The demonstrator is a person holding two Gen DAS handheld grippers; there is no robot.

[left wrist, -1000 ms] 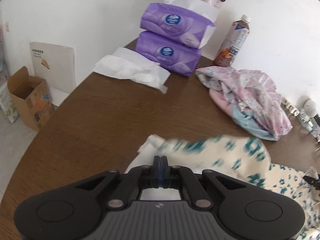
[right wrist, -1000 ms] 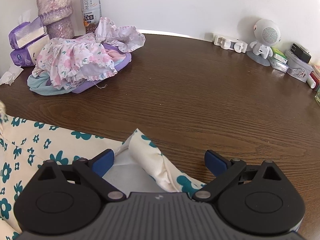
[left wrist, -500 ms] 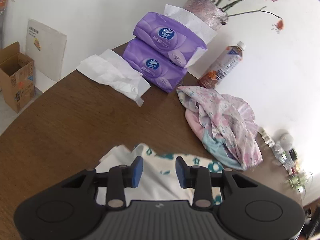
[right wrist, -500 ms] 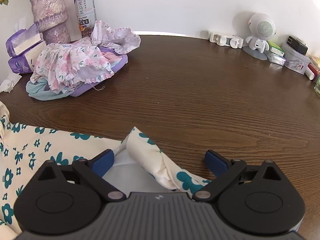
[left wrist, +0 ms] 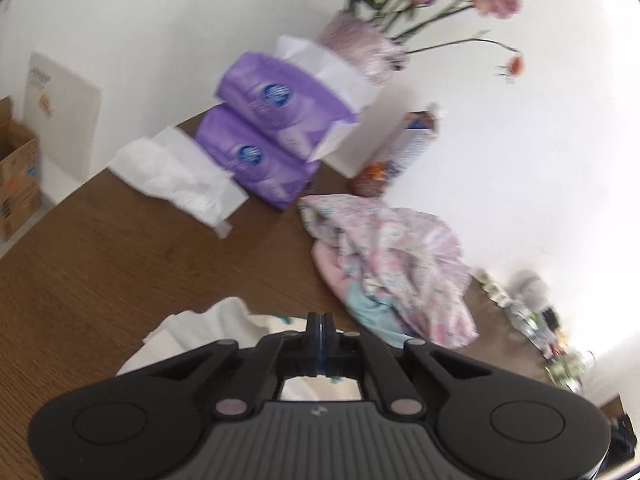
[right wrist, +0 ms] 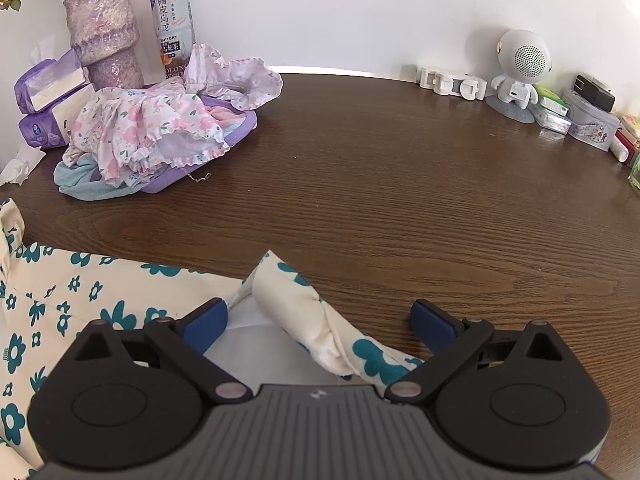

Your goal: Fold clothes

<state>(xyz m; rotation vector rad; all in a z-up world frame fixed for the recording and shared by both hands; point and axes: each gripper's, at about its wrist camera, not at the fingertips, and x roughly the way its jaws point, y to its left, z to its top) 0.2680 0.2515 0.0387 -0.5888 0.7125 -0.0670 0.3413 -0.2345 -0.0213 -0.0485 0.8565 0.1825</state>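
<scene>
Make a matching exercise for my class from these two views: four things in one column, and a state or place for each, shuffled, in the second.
Things
1. left claw
2. right claw
3. drink bottle
4. robot-shaped speaker

States or places
A. open, above a rolled edge of the teal-flowered garment
B. upright beside the vase
C. shut
D. by the wall at the far right of the table

Pairs: 1-C, 2-A, 3-B, 4-D

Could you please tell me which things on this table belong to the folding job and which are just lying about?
Job:
- cream floral garment
- pile of pastel clothes
- left claw, shut
- right claw, open

Lying about:
- tissue packs
- vase
- tea bottle
- robot-shaped speaker
- loose tissue
</scene>
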